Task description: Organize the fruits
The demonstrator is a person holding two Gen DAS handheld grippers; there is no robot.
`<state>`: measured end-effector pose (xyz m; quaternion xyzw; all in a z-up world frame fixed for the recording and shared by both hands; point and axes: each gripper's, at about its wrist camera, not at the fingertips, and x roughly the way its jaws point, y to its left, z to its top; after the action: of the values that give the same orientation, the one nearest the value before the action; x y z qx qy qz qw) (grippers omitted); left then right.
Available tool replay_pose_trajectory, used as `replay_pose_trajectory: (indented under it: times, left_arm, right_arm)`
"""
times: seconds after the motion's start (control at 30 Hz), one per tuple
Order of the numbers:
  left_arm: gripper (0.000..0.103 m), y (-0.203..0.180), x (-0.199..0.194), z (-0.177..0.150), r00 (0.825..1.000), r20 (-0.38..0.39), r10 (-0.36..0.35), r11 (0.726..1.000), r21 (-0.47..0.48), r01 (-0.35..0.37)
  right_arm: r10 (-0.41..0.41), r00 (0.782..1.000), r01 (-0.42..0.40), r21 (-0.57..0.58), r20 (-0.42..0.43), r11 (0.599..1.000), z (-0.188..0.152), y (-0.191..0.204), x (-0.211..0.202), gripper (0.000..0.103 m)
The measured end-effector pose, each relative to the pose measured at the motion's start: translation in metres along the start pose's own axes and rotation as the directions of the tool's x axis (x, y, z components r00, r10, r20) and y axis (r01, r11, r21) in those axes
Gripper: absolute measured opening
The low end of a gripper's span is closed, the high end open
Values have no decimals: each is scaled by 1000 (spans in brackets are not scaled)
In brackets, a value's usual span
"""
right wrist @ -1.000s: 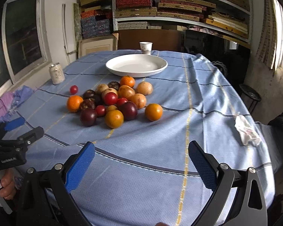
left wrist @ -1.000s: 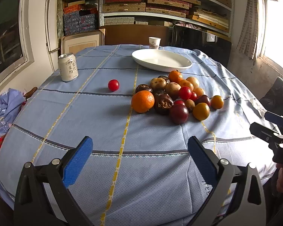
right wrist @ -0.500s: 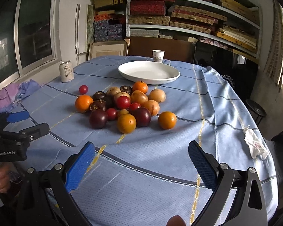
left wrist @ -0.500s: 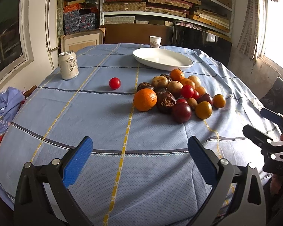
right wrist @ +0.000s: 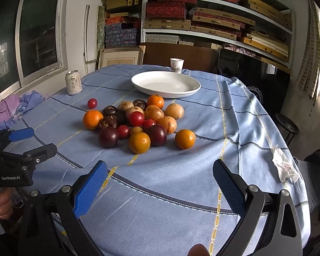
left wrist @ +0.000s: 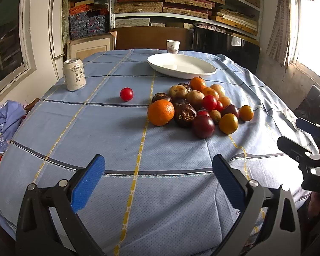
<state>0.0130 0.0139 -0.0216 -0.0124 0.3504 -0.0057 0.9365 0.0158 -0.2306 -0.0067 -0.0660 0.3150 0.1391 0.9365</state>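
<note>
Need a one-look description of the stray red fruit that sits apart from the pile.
Start at the white plate on the blue tablecloth, then the fruit pile in front of it. Between that pile and the drink can lies one small red fruit, alone on bare cloth and touching nothing.

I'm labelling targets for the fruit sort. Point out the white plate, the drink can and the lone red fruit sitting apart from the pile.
white plate (right wrist: 188,91), right wrist view, on its near right rim.
drink can (left wrist: 74,74), left wrist view, on its printed side.
lone red fruit (left wrist: 126,94), left wrist view, on its middle.
</note>
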Motion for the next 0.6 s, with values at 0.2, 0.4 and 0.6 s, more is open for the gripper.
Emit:
replay_pose_trajectory:
  times: [0.2,0.4,0.6]
  left_arm:
    - [99,0,6,0,1000,2,-7,1000,6,7]
    - [99,3,15,4,1000,-12,-23,1000,2,23]
    - [99,8,17,13,1000,16,-10,1000,28,9]
  right_arm:
    - [25,999,-24,35,-46,999,-1,-8,8,100]
    - [15,998,-13,31,-60,999,-1,-9,16,100]
    - [20,1000,-21,-47,-13,999,9,-9,14,100]
